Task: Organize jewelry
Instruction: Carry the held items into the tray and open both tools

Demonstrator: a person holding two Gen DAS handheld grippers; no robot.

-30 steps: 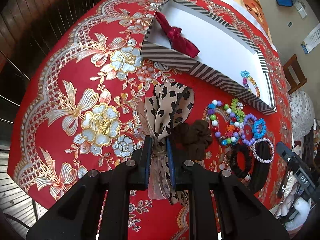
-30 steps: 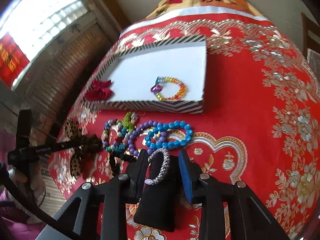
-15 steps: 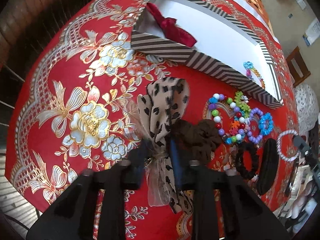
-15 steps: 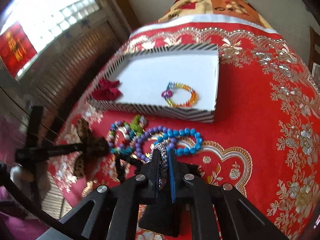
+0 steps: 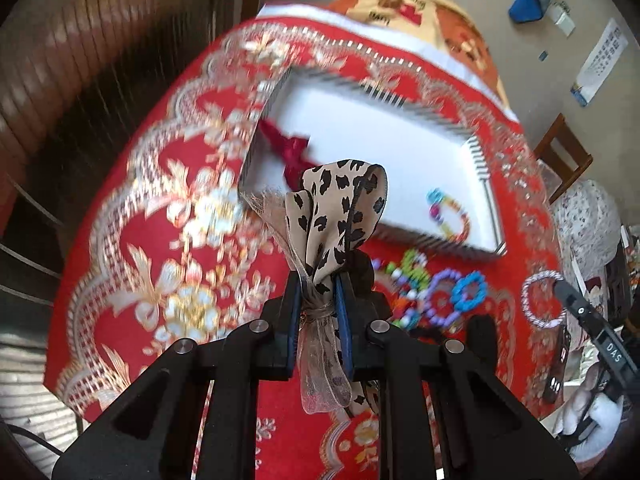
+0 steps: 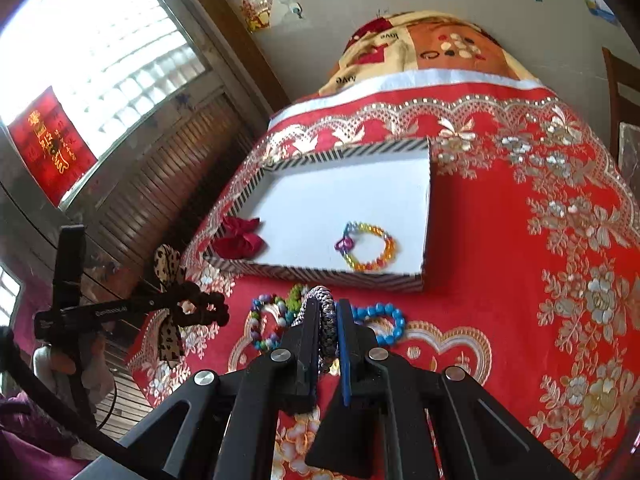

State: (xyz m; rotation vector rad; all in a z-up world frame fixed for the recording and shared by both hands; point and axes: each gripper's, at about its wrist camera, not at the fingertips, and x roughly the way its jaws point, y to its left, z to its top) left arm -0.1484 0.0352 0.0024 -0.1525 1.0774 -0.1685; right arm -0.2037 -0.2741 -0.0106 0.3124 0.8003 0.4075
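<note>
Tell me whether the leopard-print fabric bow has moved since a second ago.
Yes. The leopard-print fabric bow, clamped in the left gripper, has risen off the red tablecloth and now overlaps the striped white tray in the left wrist view.

Left wrist view motion-blurred, striped tray smeared, beads indistinct, tablecloth edges cropped.

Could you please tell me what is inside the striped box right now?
Inside the striped box lie a dark red bow at its left end and a rainbow bead bracelet near the front wall; the rest shows bare white floor. The right wrist view hides nothing there.
</note>
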